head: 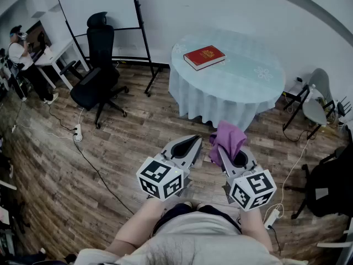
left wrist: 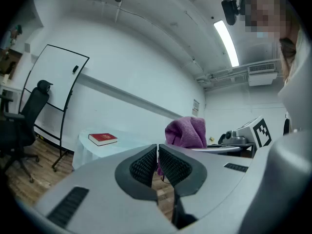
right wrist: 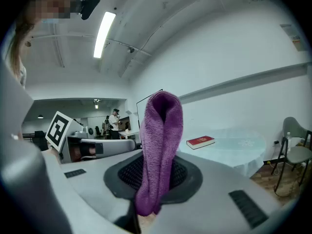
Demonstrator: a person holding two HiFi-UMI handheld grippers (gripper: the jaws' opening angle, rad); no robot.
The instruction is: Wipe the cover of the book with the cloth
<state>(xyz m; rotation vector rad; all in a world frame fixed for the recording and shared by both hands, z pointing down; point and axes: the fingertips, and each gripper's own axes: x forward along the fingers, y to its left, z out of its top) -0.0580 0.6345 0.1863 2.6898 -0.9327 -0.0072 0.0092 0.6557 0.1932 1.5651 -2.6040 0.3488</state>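
Red book (head: 204, 57) flat on table (head: 242, 84); purple cloth (head: 229, 136) in right gripper (head: 225, 151).

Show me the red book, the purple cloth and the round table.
red book (head: 204, 57): head view, middle of its cover.
purple cloth (right wrist: 161, 140): right gripper view, middle of the upright fold.
round table (head: 242, 79): head view, bare tabletop right of the book.

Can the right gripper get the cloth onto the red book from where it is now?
Probably not yet. The right gripper, shut on the purple cloth, is held close to the person, while the book lies on the round table across open floor. Nothing blocks the way; stepping forward should do.
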